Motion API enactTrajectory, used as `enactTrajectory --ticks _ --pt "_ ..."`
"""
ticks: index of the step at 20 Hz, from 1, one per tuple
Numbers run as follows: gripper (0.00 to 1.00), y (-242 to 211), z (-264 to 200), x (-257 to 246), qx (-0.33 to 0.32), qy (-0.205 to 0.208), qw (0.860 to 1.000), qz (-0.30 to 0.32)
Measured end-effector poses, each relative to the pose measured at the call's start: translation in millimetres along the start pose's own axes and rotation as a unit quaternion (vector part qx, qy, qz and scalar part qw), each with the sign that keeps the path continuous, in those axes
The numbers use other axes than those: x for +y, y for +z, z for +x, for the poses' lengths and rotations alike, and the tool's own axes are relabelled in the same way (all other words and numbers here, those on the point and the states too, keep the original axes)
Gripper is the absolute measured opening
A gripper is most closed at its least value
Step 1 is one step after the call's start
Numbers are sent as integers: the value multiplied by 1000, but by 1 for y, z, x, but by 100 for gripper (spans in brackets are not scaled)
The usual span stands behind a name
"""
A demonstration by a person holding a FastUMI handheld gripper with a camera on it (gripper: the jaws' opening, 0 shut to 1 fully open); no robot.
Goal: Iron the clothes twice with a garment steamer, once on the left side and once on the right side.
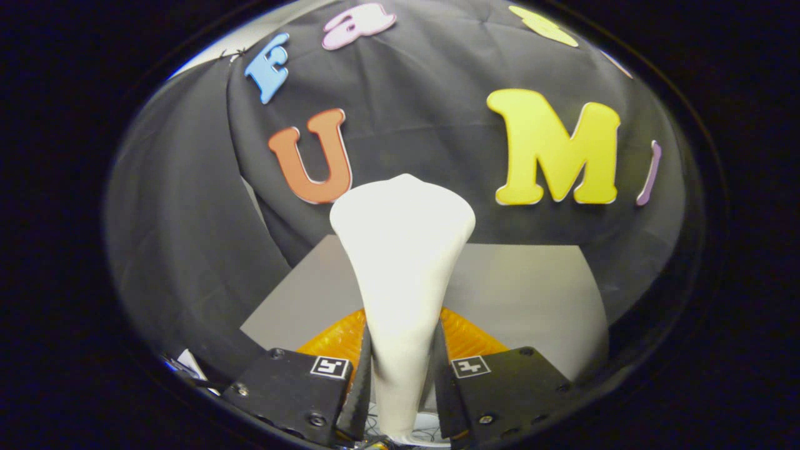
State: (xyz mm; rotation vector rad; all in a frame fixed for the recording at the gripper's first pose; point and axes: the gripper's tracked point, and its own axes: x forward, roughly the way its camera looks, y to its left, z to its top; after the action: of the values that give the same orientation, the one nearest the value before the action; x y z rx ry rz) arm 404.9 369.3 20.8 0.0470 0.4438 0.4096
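The garment steamer (400, 275) stands upright between the two fingers of the gripper (403, 381). Its slim white handle is pinched from both sides by the dark finger pads (361, 381), and the body widens upward into a broad, rounded head that rises well beyond the fingertips. The steamer's foot is cut off below the fingers. What sits under it there is hard to make out: some thin dark wires against a pale round shape, possibly a base, but the view is too cramped to be sure. The steam face of the head cannot be seen from this side, so which way it points is unclear.

Just behind the handle, an orange ribbed surface (465, 337) spreads to both sides, mostly hidden by the steamer and the black finger blocks. It seems to be part of the gripper itself, though that is uncertain.

Beyond lies the pale grey bench top (531, 294), its far edge meeting the black cloth wall (431, 119). The steamer's head blocks the middle of that far edge. A second fold of black cloth (181, 237) hangs along the bench's left edge. Near the left finger block, low down, a scrap of something white with a dark cable (187, 365) peeks out, too small to identify.
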Motion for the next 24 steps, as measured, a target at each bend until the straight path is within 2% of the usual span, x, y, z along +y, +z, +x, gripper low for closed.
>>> enactTrajectory --ticks 7,11,16,19,24 --pt "46 -4 -166 -15 -123 26 992 22" --pt "46 -20 -245 -47 -146 25 987 54" --pt "46 -9 -321 -109 -189 -31 979 64" --pt "46 17 -357 -144 -218 -62 972 62" --pt "46 79 -377 -185 -260 -103 959 51"
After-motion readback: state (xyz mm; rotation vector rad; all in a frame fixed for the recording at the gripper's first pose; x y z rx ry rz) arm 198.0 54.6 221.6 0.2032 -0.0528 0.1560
